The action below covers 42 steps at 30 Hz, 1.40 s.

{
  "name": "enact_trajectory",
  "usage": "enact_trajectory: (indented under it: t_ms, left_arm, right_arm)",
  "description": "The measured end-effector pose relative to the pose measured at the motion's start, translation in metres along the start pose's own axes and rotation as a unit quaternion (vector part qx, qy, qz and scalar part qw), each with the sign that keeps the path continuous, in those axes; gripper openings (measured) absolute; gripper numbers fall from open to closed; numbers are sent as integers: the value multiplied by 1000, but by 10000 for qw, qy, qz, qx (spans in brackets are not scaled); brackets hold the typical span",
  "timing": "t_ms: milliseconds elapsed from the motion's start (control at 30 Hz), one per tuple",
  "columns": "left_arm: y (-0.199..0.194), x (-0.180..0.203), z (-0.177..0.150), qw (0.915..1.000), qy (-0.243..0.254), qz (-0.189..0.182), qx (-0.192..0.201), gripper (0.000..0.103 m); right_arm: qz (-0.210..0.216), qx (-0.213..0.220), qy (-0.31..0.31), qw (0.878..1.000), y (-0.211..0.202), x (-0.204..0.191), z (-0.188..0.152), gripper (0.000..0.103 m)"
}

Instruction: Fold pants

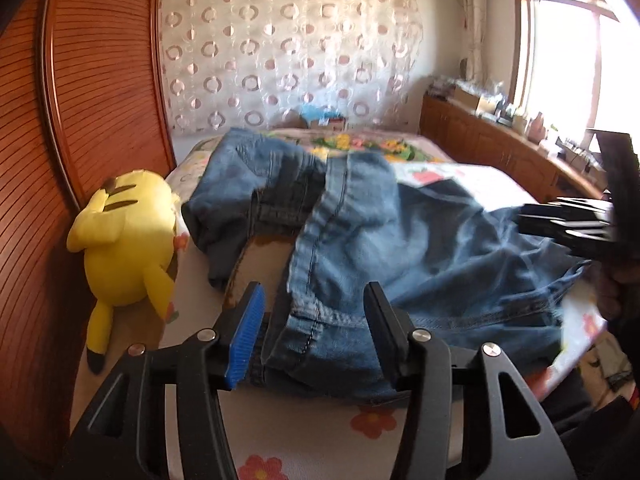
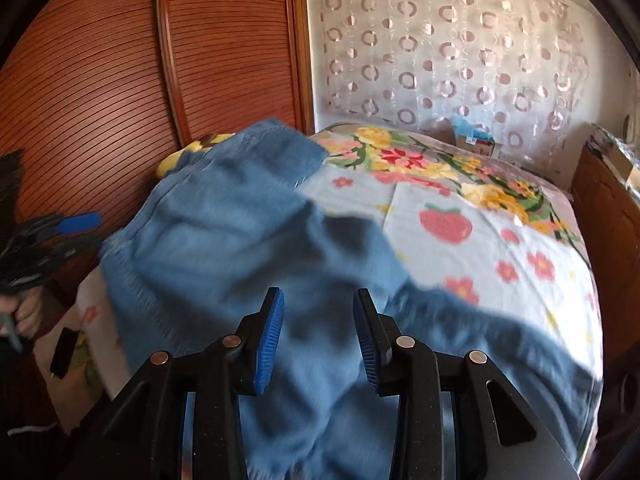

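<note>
Blue denim pants (image 1: pixel 400 248) lie crumpled on a floral bedspread (image 1: pixel 280 440). In the left wrist view my left gripper (image 1: pixel 316 332) is open, its fingers standing either side of a hemmed edge of the pants (image 1: pixel 312 340). In the right wrist view the pants (image 2: pixel 240 248) spread over the near left part of the bed, blurred by motion. My right gripper (image 2: pixel 318 336) is open just above the denim, with cloth between its fingers but no grip on it. Each gripper shows at the edge of the other's view: the right one (image 1: pixel 568 224), the left one (image 2: pixel 48 244).
A yellow plush toy (image 1: pixel 128 240) lies on the bed against a wooden slatted headboard (image 1: pixel 80 100). A wooden cabinet with clutter (image 1: pixel 500 136) runs along the right side under a window. A small box (image 2: pixel 472 138) sits at the far bed edge by a curtain.
</note>
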<state>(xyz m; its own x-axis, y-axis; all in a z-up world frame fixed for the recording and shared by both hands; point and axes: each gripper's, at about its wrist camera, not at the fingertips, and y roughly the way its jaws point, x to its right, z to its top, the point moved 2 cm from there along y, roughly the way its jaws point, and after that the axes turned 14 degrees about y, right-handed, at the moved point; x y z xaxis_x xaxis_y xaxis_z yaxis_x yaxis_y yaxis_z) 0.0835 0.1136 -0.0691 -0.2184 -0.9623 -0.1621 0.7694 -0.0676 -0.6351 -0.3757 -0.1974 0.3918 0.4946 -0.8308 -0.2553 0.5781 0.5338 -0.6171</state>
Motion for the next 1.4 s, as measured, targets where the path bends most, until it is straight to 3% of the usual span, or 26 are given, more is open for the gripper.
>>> enact_trajectory:
  t_ms: [267,367,433,600,867,933,1100,1267,1333,1400]
  left_arm:
    - [19,3,-18,9994,-63,-44,-344,52]
    - [21,3,-22,9992,-57,-57,-395,52]
    - [22,3,-23,9991,-57,-71,-415,52]
    - [21,3,-21,9992,-41,-79,-386,52]
    - [6,1,20,9999,85,-53,63,52]
    - [5,2,33,9997,138,-72,170,52]
    - [28,1,62,9994,252,-122,198,52]
    - [66,-10,74,9998,101,-174,-82,40]
    - [76,-12,73,9995,59,-239,-201,20]
    - [73,-10,71,9995,96,-281,-133,13]
  right_arm:
    - [48,-273,158,9995,-23,-4,-35,37]
    - [124,-406,191,9989,-24,-2,-47,37]
    - [110,-492,205,9985,-22,-1,-52,31]
    - [30,-587,250,9980,-22,3,-63,31]
    - [23,-335,455,9984,-32,12,-56,31]
    - [-50,-266,468,9985,-36,15,-57,37]
    - [-159,-105,570,9982,-47,24,-60,40]
    - [-262,0,669,9974,-58,29,-66,41]
    - [-308,17,723,9969,-62,34,-67,41]
    - [-344,24,807,9961,-65,42,-70,41]
